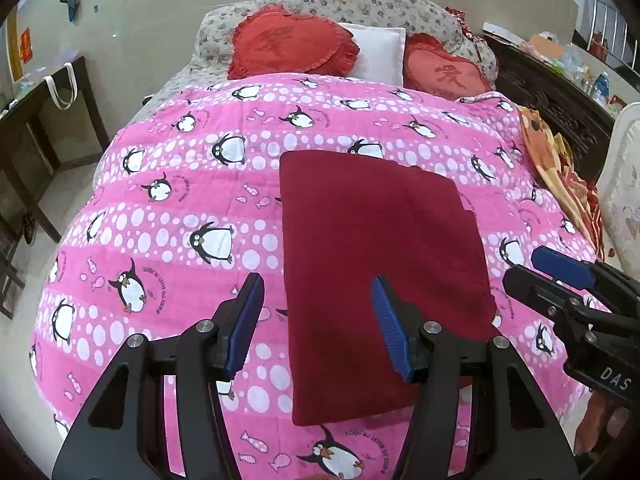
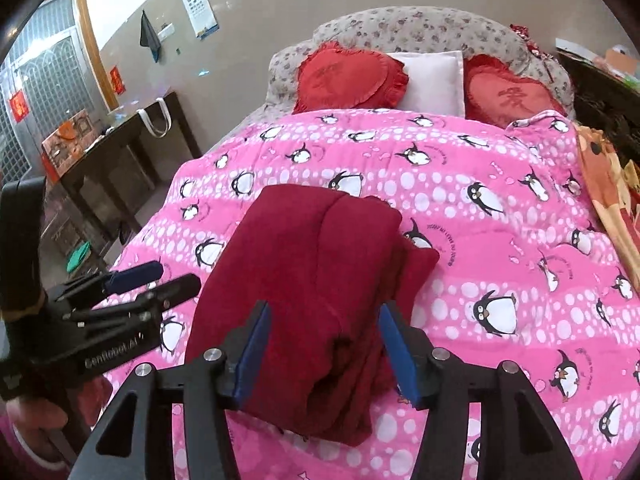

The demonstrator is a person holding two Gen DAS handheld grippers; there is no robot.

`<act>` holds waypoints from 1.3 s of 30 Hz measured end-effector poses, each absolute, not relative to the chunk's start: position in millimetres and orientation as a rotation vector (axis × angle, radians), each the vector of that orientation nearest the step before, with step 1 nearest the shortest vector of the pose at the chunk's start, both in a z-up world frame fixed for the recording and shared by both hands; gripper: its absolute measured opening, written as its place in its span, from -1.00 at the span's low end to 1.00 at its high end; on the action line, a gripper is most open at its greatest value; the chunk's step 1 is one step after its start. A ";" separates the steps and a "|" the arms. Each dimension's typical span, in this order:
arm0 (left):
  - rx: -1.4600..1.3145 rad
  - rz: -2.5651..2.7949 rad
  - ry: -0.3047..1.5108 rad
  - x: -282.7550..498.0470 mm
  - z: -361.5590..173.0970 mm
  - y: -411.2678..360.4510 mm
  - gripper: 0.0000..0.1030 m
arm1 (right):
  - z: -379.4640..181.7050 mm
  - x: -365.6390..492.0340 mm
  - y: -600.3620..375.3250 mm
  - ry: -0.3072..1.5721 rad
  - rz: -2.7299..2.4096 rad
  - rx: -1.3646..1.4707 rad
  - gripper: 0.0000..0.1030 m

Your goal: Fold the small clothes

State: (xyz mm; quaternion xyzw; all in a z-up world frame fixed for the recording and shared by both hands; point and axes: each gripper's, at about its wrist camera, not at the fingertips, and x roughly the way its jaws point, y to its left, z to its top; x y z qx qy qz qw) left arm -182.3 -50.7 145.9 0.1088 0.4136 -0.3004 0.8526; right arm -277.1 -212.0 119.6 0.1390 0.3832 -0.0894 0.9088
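Note:
A dark red garment [image 1: 380, 260] lies folded into a long rectangle on the pink penguin quilt [image 1: 180, 200]. In the right wrist view the garment [image 2: 312, 280] shows stacked folded layers. My left gripper [image 1: 318, 320] is open and empty, hovering over the garment's near left edge. It shows from the side in the right wrist view [image 2: 160, 278], left of the garment. My right gripper [image 2: 324, 344] is open and empty above the garment's near end. It also shows at the right in the left wrist view [image 1: 536, 268], beside the garment's right edge.
Two red heart cushions [image 1: 292, 46] and a white pillow [image 1: 380, 54] lie at the bed's head. An orange blanket [image 1: 560, 168] lies along the right side. A dark desk [image 2: 120, 140] stands left of the bed, dark carved furniture [image 1: 552, 96] to the right.

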 end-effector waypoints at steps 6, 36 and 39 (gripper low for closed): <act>0.221 -0.619 0.839 -189.2 153.5 -45.1 0.09 | 119.9 -274.8 -208.7 0.788 -0.206 0.305 0.25; 0.230 -0.598 0.856 -192.4 149.4 -48.6 0.09 | 108.8 -270.1 -206.2 0.839 -0.223 0.310 0.32; 0.230 -0.598 0.864 -191.7 146.7 -50.2 0.09 | 104.9 -269.1 -208.5 0.849 -0.223 0.320 0.32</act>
